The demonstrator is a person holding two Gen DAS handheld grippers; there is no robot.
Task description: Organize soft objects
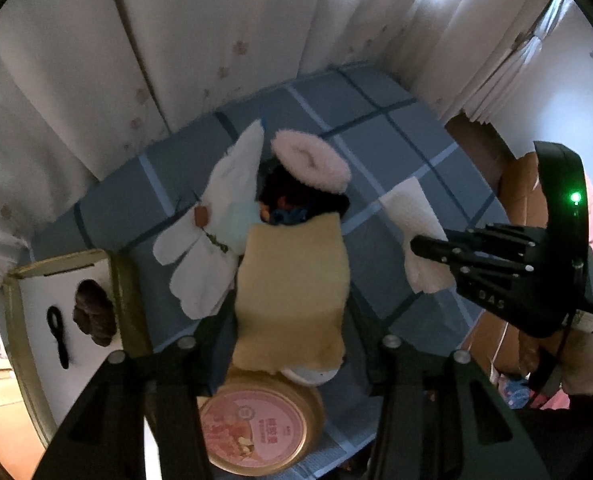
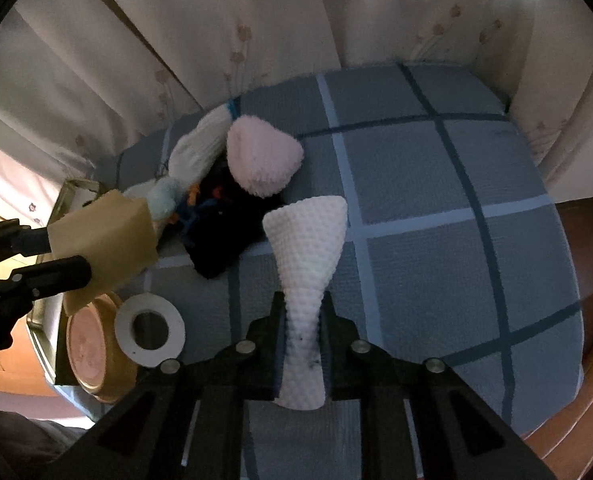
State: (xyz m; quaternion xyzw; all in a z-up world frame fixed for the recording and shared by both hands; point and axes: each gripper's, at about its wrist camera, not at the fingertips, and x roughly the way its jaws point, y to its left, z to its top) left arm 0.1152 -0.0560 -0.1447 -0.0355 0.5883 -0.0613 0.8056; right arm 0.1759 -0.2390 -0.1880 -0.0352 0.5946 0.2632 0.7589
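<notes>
My left gripper (image 1: 290, 344) is shut on a yellow sponge block (image 1: 292, 288), held above the blue checked cloth; the sponge (image 2: 104, 240) and the left gripper (image 2: 52, 256) also show at the left of the right wrist view. My right gripper (image 2: 302, 320) is shut on a white dimpled paper towel (image 2: 308, 248), pinched at its waist; the towel (image 1: 416, 224) and right gripper (image 1: 428, 248) show in the left wrist view too. A pile lies on the cloth: a white glove (image 1: 224, 208), a pink fluffy slipper (image 1: 312, 160), a dark cloth (image 2: 224, 248).
A round gold tin with a pink lid (image 1: 256, 428) and a white tape ring (image 2: 150, 330) sit near the cloth's (image 2: 436, 200) front left edge. A white box (image 1: 60, 320) holds a dark comb and a brown thing. Curtains hang behind. Brown wood lies to the right.
</notes>
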